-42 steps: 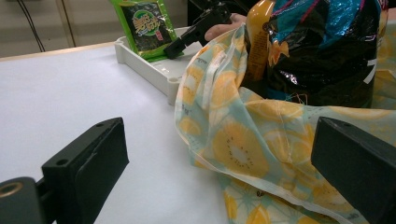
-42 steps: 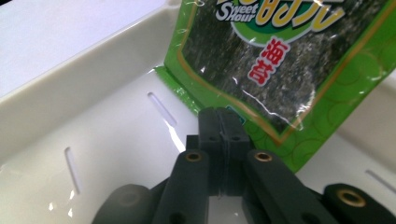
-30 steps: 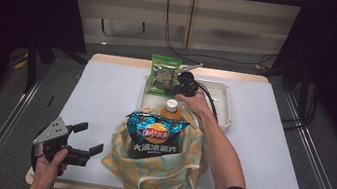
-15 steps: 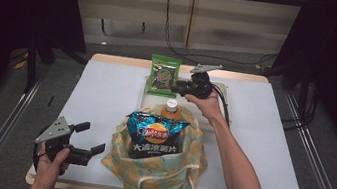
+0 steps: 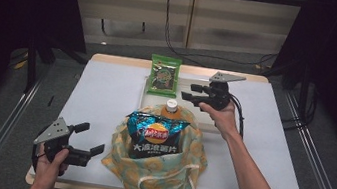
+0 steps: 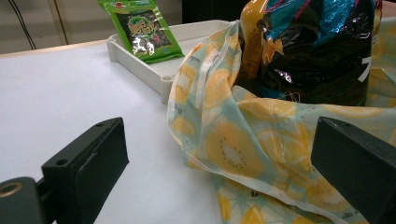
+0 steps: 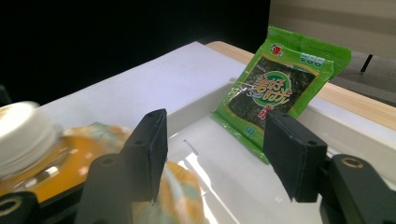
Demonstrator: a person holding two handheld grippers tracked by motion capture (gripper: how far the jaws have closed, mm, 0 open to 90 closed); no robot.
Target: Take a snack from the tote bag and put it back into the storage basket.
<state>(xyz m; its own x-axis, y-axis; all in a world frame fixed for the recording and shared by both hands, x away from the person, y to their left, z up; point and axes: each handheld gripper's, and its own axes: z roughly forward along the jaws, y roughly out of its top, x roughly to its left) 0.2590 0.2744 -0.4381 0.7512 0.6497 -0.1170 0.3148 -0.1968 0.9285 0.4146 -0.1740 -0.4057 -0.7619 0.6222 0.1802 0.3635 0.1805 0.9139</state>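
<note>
Packing snacks into the bag: the right tongs (image 5: 191, 92) now go for the green packet (image 5: 163, 75).

The packet leans in the white tray (image 7: 243, 186), upper middle of the high view; next the tongs must reach it and close on its edge. Their jaws have just been opening and hold nothing (the bottle (image 5: 171, 108) already stands in the cloth bag (image 5: 154, 173)). The left tongs (image 5: 91, 139), lower left on the tabletop (image 5: 101, 89), stand wide apart and empty.
</note>
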